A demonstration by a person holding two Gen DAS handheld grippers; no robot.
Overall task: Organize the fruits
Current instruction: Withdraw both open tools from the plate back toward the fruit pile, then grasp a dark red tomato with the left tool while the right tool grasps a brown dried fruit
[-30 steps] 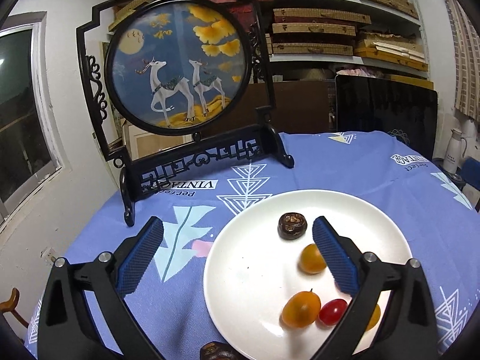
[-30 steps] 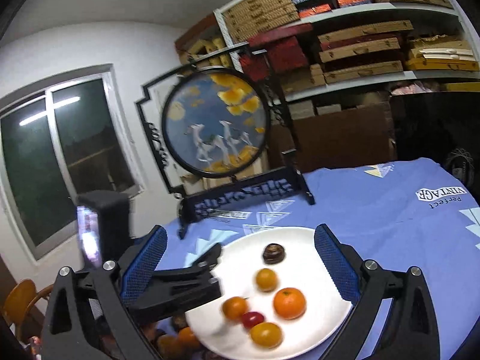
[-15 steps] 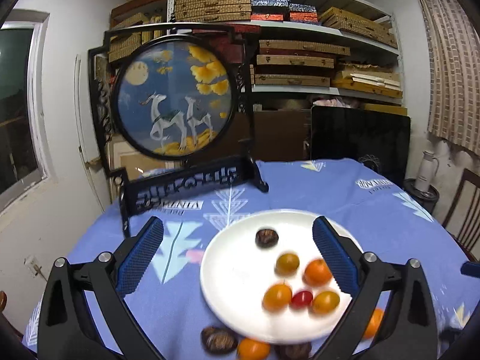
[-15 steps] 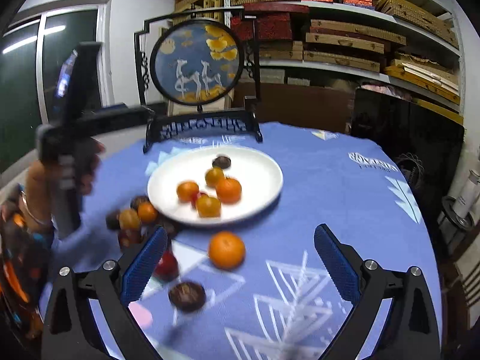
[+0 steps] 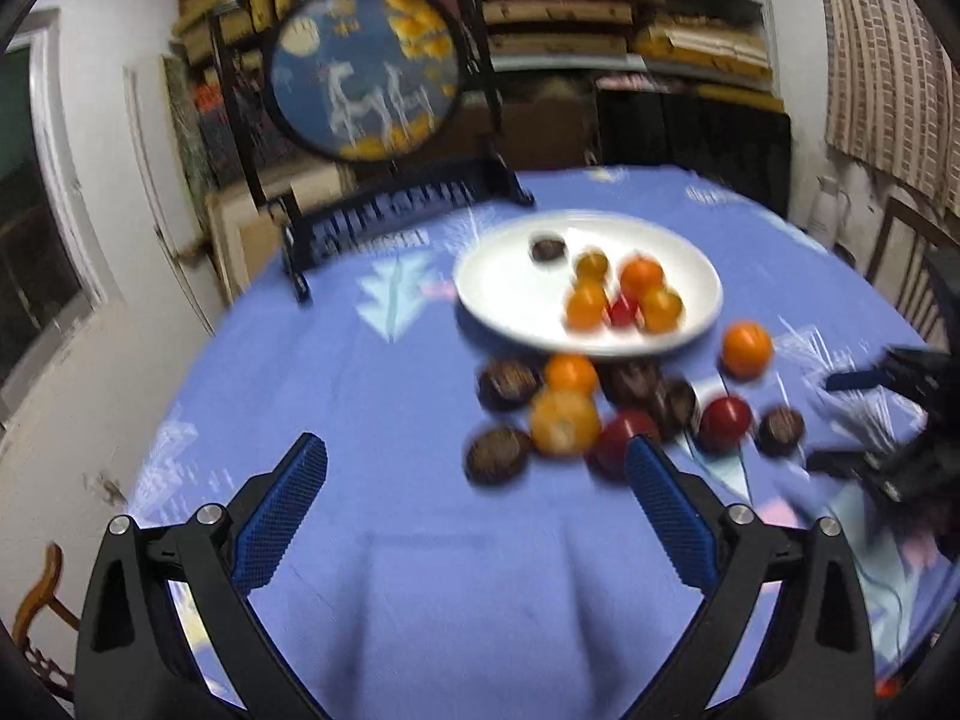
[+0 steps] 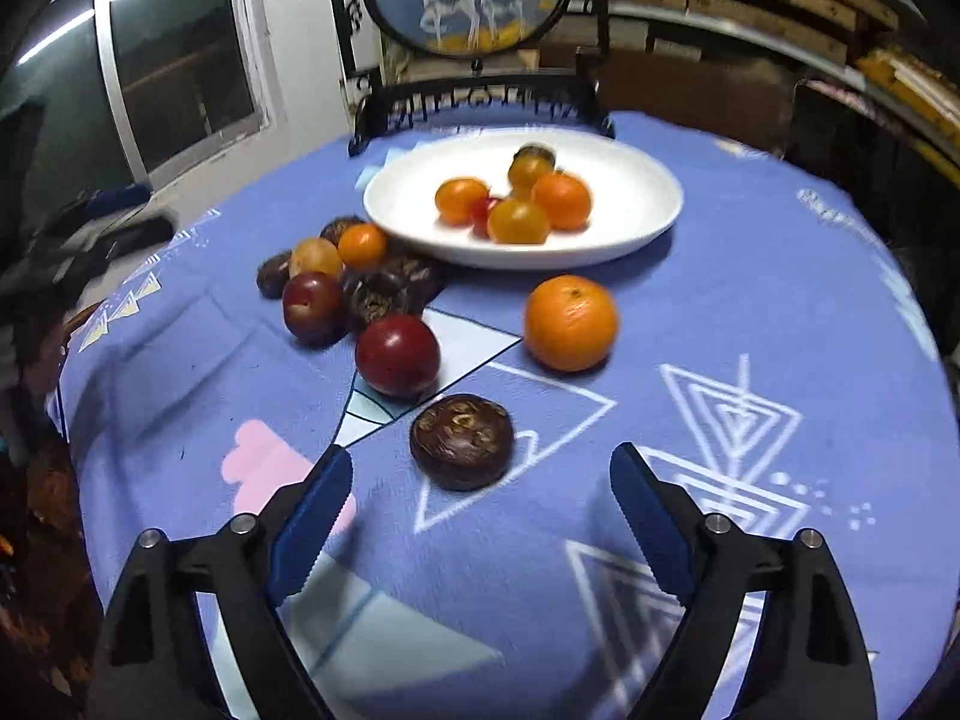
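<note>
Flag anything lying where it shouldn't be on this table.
Several fruits sit loose on the blue tablecloth instead of on the white plate: an orange, a dark red plum, a brown wrinkled fruit, and a cluster beside the plate's rim. Nothing looks spilled or damaged.

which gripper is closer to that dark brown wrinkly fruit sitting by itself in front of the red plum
Right. The right gripper has the dark brown fruit just ahead of its open fingers, which have just been closing, nothing between them. The left gripper sits farther off, across the fruit pile.
</note>
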